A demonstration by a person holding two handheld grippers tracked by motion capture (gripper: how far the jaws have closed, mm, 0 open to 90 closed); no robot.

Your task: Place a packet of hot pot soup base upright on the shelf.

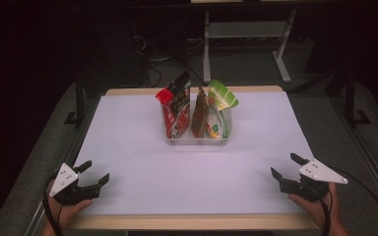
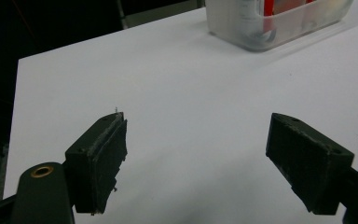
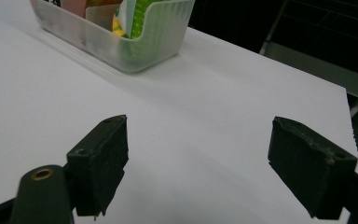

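One clear bin point(image 1: 197, 140) stands on the white table point(image 1: 128, 147), toward the far side and about midway across. Three pouches stand upright in it: a red one point(image 1: 173, 110) on the left, a brown one point(image 1: 199, 113) in the middle, a green one point(image 1: 220, 110) on the right. Two grippers sit at the near edge, each held in a hand.

From above, all three pouches show full height, tops and all. The left gripper view catches the bin's lower wall point(image 2: 242, 28) with a bit of red behind the plastic; the right gripper view catches the ribbed end of the bin point(image 3: 158, 32) with green showing through, plus the table's right edge and dark floor beyond.

The left gripper point(image 1: 92, 174) rests at the near left corner, jaws spread wide with nothing between them. The right gripper point(image 1: 286, 166) sits at the near right corner, jaws likewise wide apart and empty. The bin lies well apart from both, farther off and between them.
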